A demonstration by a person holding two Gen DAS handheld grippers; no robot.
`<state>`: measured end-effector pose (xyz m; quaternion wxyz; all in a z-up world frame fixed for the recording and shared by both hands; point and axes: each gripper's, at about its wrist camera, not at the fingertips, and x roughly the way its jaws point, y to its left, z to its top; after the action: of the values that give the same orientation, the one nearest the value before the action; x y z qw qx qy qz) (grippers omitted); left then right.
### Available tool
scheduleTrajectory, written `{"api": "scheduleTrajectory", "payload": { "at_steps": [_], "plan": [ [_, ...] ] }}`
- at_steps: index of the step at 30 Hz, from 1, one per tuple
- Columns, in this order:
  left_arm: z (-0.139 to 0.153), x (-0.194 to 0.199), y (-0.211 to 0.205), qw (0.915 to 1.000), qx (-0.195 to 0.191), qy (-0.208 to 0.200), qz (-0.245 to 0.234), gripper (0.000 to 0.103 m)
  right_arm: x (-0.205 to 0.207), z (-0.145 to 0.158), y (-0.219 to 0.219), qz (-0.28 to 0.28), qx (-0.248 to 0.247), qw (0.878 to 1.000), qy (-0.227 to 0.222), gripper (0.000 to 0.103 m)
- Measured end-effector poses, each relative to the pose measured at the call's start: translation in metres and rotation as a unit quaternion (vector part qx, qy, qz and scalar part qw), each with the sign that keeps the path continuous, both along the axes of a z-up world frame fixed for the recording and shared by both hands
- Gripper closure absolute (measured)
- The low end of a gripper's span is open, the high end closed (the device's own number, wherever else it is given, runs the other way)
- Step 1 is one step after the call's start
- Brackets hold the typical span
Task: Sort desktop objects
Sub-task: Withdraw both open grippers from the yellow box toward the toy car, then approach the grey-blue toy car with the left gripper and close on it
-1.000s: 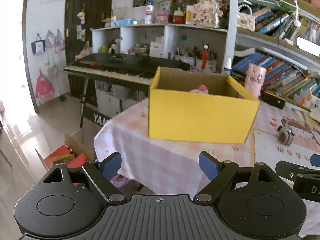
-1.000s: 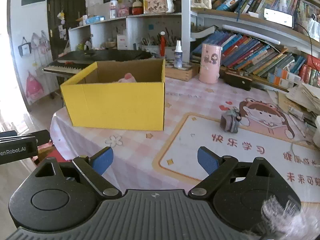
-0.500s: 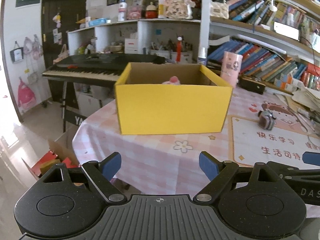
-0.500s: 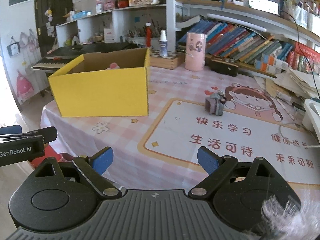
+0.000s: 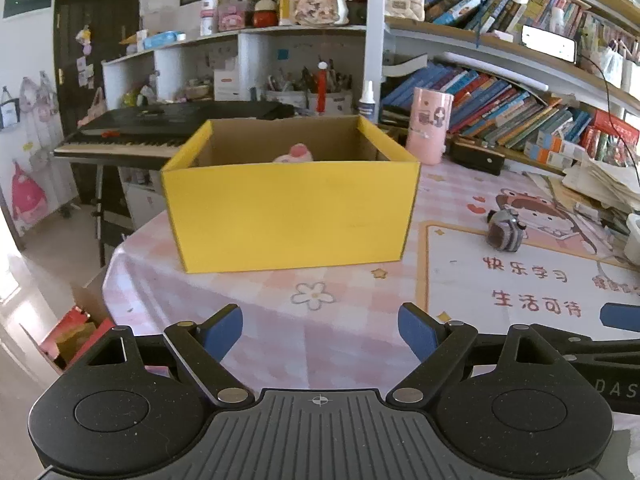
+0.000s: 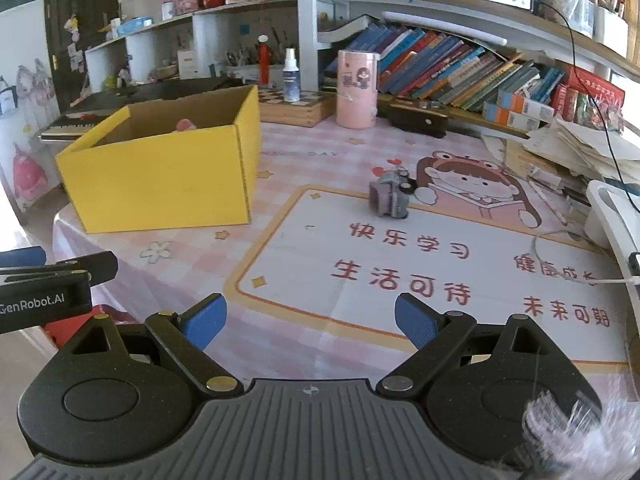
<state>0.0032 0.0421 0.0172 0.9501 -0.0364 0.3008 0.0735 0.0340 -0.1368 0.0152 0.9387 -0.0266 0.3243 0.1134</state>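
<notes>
Left wrist view: the left tool [image 5: 320, 330] is seen hanging over the near edge of the counter [image 5: 280, 320], blue pads spread wide, nothing gripped between them. Straight ahead, a yellow cardboard box [image 5: 290, 216] is parked on the pink checked cloth, top open, and a pink-topped little thing [image 5: 294, 154] can be made out inside near the back wall, though what it is can't be told. A small grey toy-like object [image 5: 505, 234] is found off to the right of the box, well apart from it, at the upper edge of the printed study mat [image 5: 520, 280].

From the right wrist view, the right tool [image 6: 310, 322] is likewise released, pads wide, nothing held, hovering above the mat's near border. The grey object [image 6: 390, 196] is seen lying just beside the cartoon girl print. A pink cylinder cup [image 6: 357, 88] and a spray bottle [image 6: 291, 76] are stood further back, near the bookshelf [image 6: 460, 64]. The left tool's side is glimpsed at the left edge.
</notes>
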Motion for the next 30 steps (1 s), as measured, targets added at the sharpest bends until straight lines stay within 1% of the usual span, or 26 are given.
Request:
{"api": "scheduleTrajectory", "payload": {
  "at_steps": [5, 15, 30],
  "plan": [
    [0.000, 0.014, -0.016, 0.9999, 0.002, 0.004, -0.014, 0.016, 0.010, -0.001, -0.016, -0.013, 0.000, 1.000, 0.005, 0.012],
    [-0.004, 0.045, -0.048, 0.9996, -0.003, 0.015, -0.025, 0.016, 0.035, -0.002, -0.047, -0.025, -0.004, 1.000, 0.016, 0.012],
    [-0.006, 0.100, -0.107, 0.9984, -0.002, 0.023, -0.052, 0.016, 0.086, -0.003, -0.103, -0.041, -0.003, 0.999, 0.021, 0.012]
  ]
}}
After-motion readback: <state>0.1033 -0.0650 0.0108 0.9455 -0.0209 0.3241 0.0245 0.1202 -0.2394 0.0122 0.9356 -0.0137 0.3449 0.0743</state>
